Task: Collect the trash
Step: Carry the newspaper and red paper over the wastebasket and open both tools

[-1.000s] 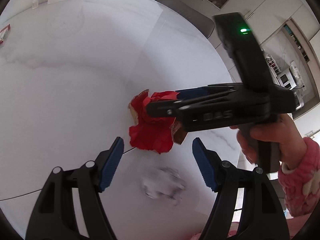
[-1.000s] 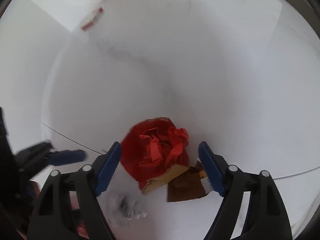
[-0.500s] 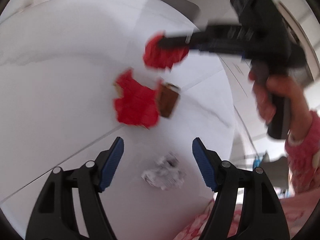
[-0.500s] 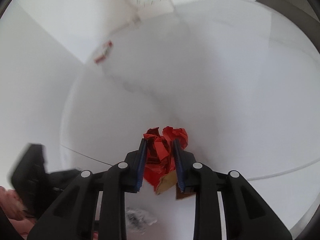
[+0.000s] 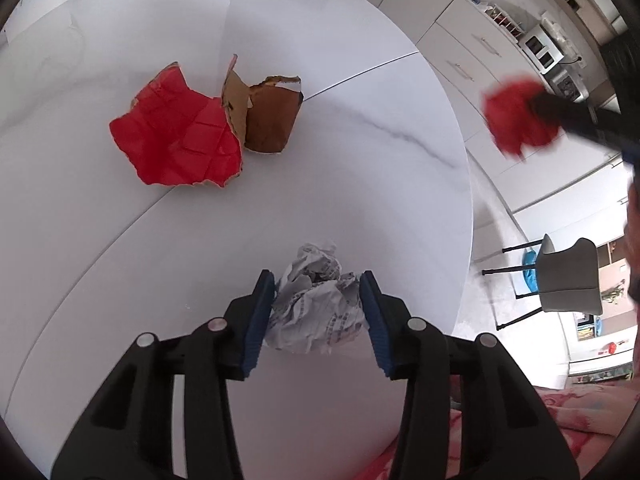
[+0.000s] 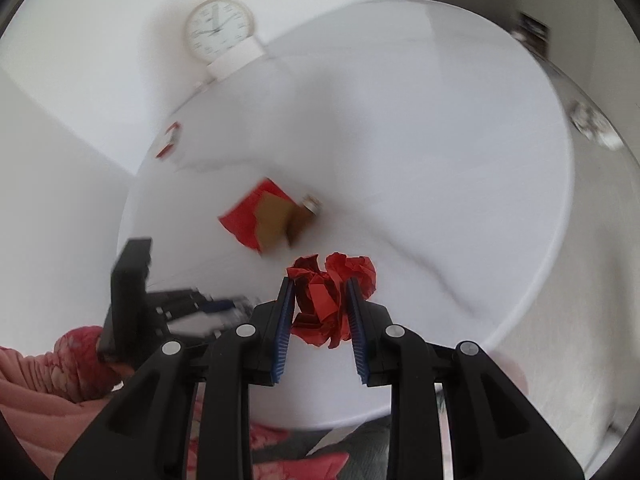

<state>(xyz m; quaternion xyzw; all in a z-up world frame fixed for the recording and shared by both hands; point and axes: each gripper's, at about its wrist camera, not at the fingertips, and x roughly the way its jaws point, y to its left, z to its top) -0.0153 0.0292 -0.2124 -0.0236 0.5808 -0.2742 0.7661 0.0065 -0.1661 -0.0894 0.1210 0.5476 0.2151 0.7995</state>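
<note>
White marble table (image 5: 360, 184); left gripper (image 5: 318, 304) clamps crumpled printed paper (image 5: 316, 312); right gripper (image 6: 320, 300) clamps crumpled red wad (image 6: 332, 292).

Right gripper (image 5: 532, 110), left wrist view: blurred, cut off by the edge.
Red paper wad (image 5: 518, 118): motion-smeared there.
Small object (image 6: 592, 126) beyond the table (image 6: 440, 120): too blurred to identify.
Clock (image 6: 219, 29) hands: unreadable.

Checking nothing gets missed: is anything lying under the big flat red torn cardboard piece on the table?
Only the white marble table shows around the flat red torn cardboard piece; a brown torn cardboard piece stands against its edge. Its underside is hidden.
</note>
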